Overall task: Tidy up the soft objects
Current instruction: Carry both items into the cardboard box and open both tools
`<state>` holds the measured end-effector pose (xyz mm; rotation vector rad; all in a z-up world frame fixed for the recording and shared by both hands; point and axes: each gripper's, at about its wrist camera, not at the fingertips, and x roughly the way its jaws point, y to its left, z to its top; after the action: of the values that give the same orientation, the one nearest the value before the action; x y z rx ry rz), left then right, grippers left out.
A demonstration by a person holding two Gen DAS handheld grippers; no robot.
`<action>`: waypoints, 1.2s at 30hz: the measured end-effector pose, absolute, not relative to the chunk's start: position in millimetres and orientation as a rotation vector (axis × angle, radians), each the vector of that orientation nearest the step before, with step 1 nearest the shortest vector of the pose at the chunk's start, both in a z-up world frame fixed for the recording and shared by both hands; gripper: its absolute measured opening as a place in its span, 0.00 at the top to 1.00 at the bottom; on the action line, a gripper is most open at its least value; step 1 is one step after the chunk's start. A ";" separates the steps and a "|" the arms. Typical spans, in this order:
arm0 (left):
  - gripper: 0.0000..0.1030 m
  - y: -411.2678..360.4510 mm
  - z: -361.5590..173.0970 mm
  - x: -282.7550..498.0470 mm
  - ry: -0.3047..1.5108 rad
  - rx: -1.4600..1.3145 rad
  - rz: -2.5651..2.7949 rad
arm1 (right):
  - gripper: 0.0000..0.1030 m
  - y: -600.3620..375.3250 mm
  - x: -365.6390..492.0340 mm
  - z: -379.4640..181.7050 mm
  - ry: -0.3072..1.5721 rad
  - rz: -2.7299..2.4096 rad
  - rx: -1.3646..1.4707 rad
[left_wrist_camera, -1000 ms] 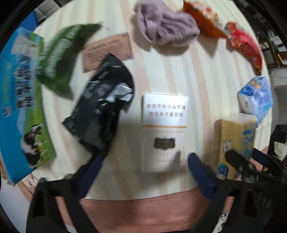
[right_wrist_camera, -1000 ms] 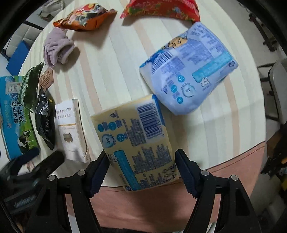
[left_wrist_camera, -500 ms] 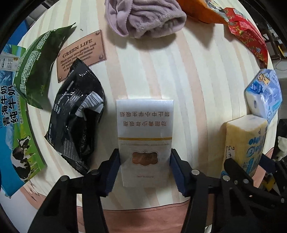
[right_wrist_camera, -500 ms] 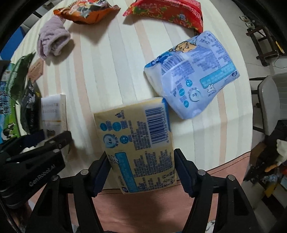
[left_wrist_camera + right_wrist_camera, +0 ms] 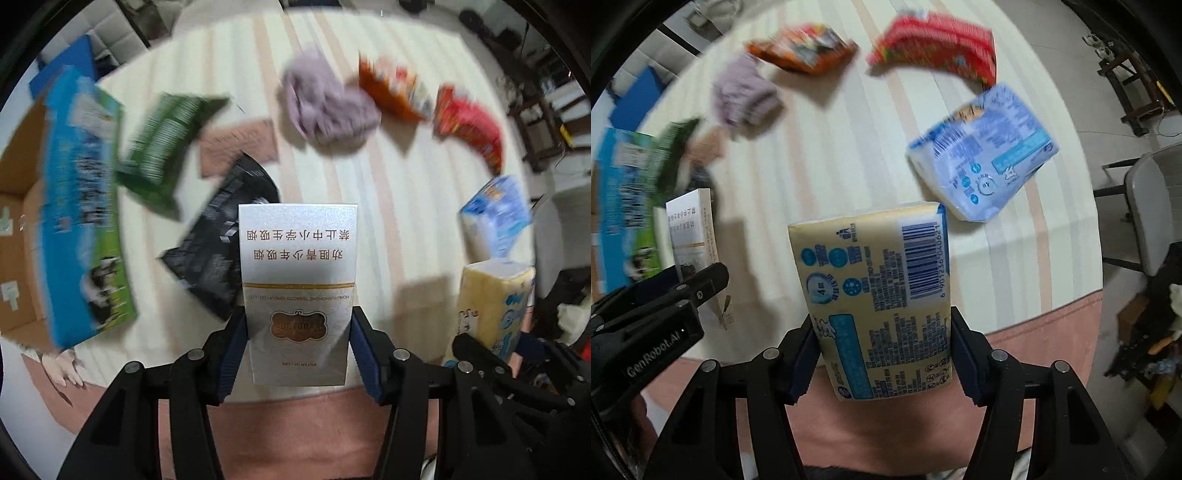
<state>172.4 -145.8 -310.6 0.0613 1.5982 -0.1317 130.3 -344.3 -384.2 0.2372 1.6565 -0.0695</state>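
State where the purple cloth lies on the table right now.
The purple cloth lies on the far part of the striped table, just left of the orange snack bag in both wrist views.

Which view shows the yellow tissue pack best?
The right wrist view: the yellow tissue pack fills the centre, sharp, barcode readable, between the closing right gripper. The left wrist view shows only one blurred side at its right edge.
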 end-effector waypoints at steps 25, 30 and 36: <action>0.50 189.7 -247.5 279.3 1.517 -0.243 0.100 | 0.36 8.6 260.6 -267.6 1.524 0.370 0.161; 0.50 227.5 -307.5 314.6 1.623 -0.283 0.079 | 0.36 56.5 297.9 -323.5 1.585 0.307 0.135; 0.50 233.9 -345.9 335.2 1.679 -0.294 0.010 | 0.36 82.8 322.5 -370.3 1.632 0.250 0.078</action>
<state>335.2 233.9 -345.9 -0.2941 1.6794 0.0105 322.5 82.8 -370.3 0.0781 1.6316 0.2495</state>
